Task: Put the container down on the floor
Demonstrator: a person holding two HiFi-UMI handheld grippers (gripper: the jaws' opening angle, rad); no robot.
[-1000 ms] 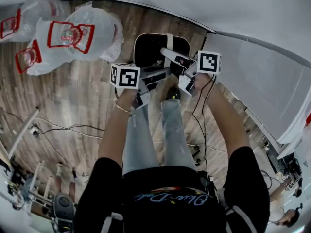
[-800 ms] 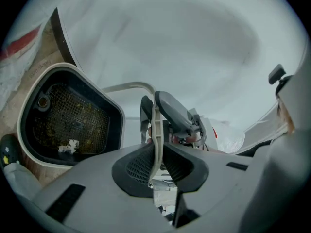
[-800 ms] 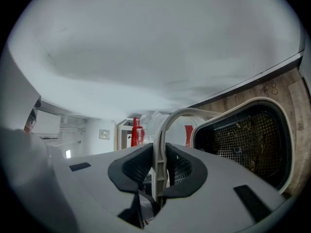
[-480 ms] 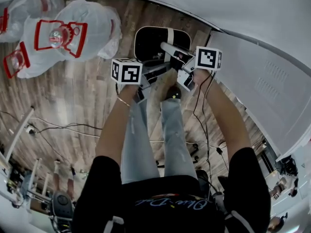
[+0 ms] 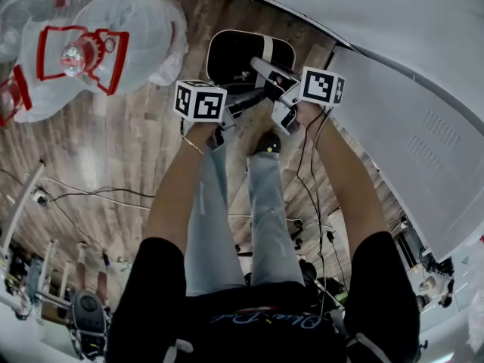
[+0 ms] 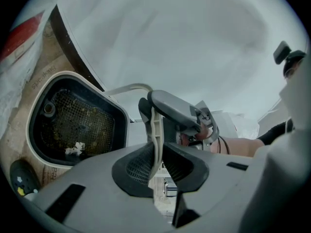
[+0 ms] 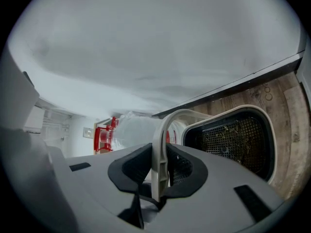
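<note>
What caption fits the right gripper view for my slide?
Right tongs clamp the cream plastic handle of the cream-rimmed black mesh container; wooden floor behind.

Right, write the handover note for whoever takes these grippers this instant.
Left gripper: shut on the handle.
Right gripper: shut on the same handle.
Container: black, mesh inside, hanging from the handle over the wood floor, with the bags off to its left.
Done: both grippers have hold of it.
Left: set it on the floor, then open both grippers. The views do not show whether it touches the floor yet.
</note>
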